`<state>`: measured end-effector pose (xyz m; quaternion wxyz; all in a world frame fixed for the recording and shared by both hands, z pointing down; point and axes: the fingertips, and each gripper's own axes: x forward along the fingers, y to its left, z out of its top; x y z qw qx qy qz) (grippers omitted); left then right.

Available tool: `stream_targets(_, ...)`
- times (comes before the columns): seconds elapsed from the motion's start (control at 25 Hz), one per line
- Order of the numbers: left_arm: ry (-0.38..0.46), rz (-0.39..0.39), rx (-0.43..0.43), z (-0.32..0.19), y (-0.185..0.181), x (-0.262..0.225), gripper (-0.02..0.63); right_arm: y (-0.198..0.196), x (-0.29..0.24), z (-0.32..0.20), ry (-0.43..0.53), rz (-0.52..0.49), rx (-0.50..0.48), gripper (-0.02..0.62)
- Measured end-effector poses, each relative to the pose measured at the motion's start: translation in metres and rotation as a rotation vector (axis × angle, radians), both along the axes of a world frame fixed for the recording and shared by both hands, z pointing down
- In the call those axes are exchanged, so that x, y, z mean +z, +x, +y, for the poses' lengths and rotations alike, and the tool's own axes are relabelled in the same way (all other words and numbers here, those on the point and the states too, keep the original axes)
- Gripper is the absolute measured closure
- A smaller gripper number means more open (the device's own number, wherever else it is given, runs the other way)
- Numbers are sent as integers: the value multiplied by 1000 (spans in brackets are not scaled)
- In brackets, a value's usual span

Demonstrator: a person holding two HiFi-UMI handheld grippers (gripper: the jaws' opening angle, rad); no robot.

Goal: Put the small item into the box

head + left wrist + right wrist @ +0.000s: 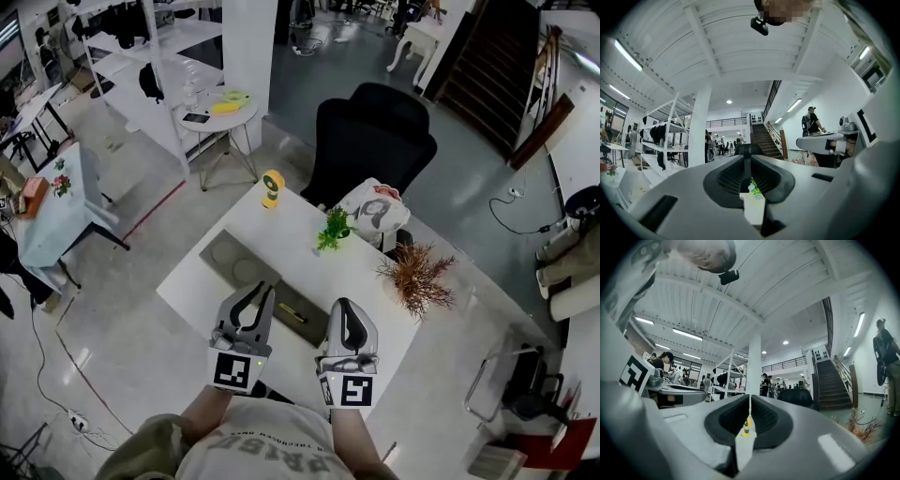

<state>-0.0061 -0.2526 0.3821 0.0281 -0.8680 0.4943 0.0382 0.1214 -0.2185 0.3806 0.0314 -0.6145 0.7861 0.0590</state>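
Observation:
A flat dark grey box (230, 260) lies on the white table (375, 309), its near end partly hidden behind my grippers. A small yellow-and-black item (292, 314) rests on that near end, between the two grippers. My left gripper (261, 289) hovers over the table's near edge, just left of the item. In the left gripper view the left gripper (747, 157) has its jaws together with nothing between them. My right gripper (343, 305) hangs just right of the item; in the right gripper view the right gripper (750, 399) is shut and empty. Both point level across the table.
A yellow figure (272, 187), a small green plant (334, 228) and a dried reddish plant (417, 275) stand along the table's far side. A black chair (370, 141) with a printed cushion (375, 211) sits behind it. A round side table (220, 117) stands further back left.

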Motion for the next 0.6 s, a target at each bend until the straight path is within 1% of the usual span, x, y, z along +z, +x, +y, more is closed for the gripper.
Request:
stream_targets(0.08,4,7,-7,1,0,-3,576,-1,-1,0,0,10,-4,594)
stream_targets(0.2,5,10,-11,0,1,-6,595,-3,-3,-2,1,21,-15,594)
stream_targets(0.6,26,40,-8,-1,0,-12,595,-8,-9,-2,33,52,-7,595)
